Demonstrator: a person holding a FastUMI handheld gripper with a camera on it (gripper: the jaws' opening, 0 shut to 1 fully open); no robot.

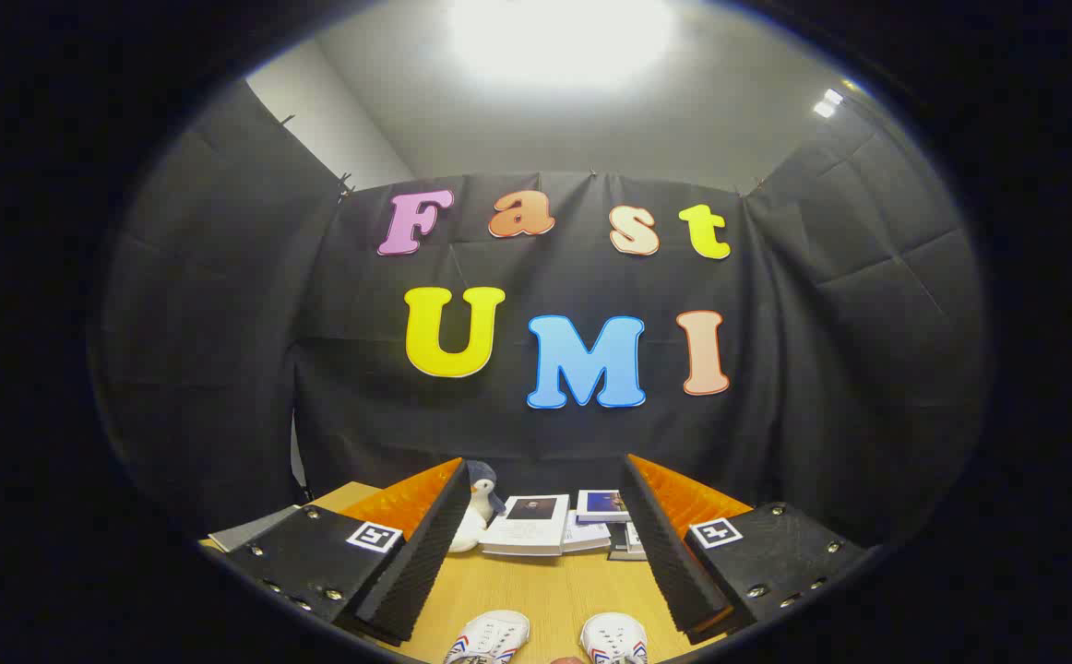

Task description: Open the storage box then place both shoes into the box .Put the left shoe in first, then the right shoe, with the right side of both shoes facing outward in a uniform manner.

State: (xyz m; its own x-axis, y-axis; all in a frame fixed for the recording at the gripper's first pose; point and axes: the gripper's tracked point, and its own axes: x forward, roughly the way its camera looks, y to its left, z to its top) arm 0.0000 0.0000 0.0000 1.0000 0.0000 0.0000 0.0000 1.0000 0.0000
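Note:
Two white shoes with red and blue stripes lie on the wooden table (554,590), toes pointing away from me. One shoe (490,636) is on the left, the other shoe (614,638) on the right, both low down between my fingers. My gripper (543,480) is open, held above the table with nothing between its fingers (425,544). The heels of both shoes are cut off from sight.
Beyond the shoes, at the far side of the table, lies a stack of books and booklets (531,524). A small plush penguin (479,512) stands left of them. A grey flat thing (250,530) lies at the table's left edge.

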